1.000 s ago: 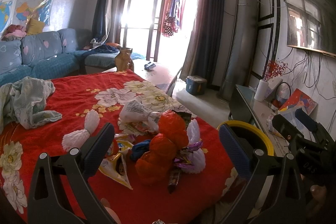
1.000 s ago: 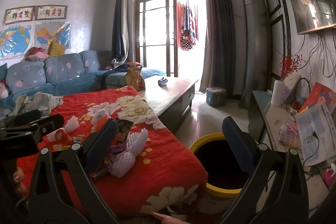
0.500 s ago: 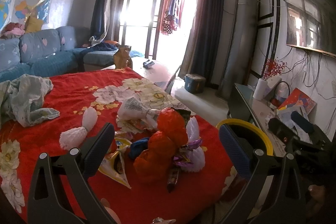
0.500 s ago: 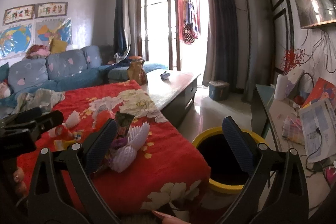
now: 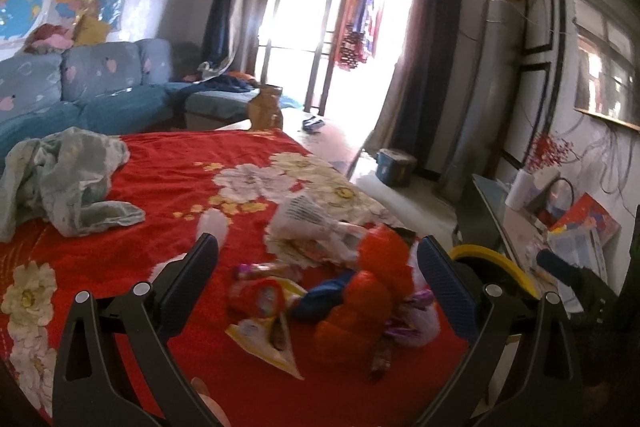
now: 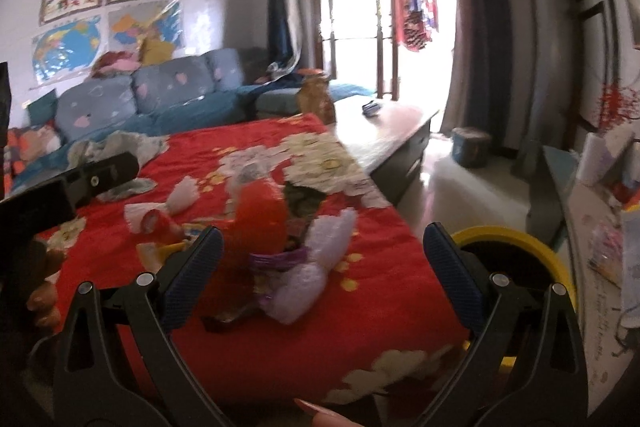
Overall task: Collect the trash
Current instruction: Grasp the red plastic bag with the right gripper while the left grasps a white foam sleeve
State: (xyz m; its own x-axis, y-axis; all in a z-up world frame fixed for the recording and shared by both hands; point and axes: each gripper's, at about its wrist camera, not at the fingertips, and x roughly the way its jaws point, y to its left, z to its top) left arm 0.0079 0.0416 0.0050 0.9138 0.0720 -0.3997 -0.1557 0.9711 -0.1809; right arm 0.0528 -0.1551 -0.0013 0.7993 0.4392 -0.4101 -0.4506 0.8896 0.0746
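Observation:
A pile of trash lies on the red flowered cloth [image 5: 168,179]: an orange plastic bag [image 5: 360,303], a yellow snack wrapper [image 5: 272,339], a crumpled white printed wrapper [image 5: 308,219] and white foam nets [image 5: 212,227]. My left gripper [image 5: 320,283] is open and empty just above and before the pile. In the right wrist view the orange bag [image 6: 260,219] and a white foam net [image 6: 316,267] lie between the fingers of my open, empty right gripper [image 6: 324,267]. A yellow-rimmed bin [image 6: 516,247] stands on the floor right of the table.
A grey-green cloth [image 5: 60,179] lies at the table's left. A blue sofa [image 5: 80,87] stands behind. A bare wooden table end [image 6: 384,131] holds a brown bag [image 6: 316,99]. A cluttered side desk [image 5: 560,227] stands at right.
Both grippers have moved forward and down toward the trash pile. The right gripper has swung left, so the pile now sits between its fingers. Both stay open.

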